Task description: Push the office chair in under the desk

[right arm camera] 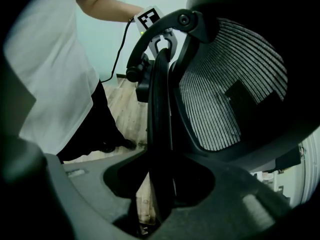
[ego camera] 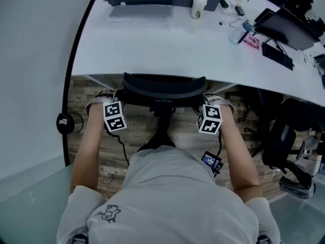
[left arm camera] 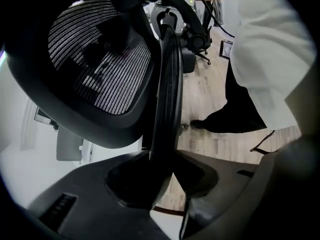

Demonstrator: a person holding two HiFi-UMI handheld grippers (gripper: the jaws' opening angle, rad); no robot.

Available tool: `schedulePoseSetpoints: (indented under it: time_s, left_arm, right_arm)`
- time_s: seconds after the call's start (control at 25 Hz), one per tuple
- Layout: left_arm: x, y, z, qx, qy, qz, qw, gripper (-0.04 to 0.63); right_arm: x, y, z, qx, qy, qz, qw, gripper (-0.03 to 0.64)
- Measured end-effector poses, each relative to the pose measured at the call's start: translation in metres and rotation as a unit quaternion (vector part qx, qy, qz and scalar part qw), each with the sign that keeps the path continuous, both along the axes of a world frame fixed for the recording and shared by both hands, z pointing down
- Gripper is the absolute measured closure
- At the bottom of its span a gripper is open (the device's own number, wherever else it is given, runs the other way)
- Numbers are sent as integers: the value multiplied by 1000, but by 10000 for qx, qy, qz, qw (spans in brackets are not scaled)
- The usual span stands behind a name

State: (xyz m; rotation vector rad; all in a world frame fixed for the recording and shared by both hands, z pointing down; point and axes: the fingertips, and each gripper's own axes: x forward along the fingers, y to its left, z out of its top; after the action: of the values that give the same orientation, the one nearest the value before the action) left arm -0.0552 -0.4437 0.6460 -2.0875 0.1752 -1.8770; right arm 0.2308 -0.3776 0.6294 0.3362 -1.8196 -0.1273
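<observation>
Clamping the backrest rim of the office chair point(ego camera: 163, 88) at either end, the left gripper point(left arm camera: 162, 176) and the right gripper point(right arm camera: 160, 194) are each closed on that black edge. The chair is held between them, and just beyond their tips the desk point(ego camera: 167, 44) is seen.

Bright even light on white desk point(ego camera: 167, 44), gripper views dim, dark fisheye corners, foreground blurred
</observation>
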Motion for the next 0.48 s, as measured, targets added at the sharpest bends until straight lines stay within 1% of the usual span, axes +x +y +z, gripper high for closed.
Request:
schedulePoseSetpoints:
  time_s: [0.28, 0.48]
  left_arm:
    - [29, -48, -1, 38, 61, 184, 9998, 454]
    - [37, -72, 1, 62, 87, 268, 9996, 454]
  right_arm:
    - [28, -43, 1, -25, 35, 105, 9999, 485]
    - [34, -63, 2, 1, 36, 150, 9999, 485]
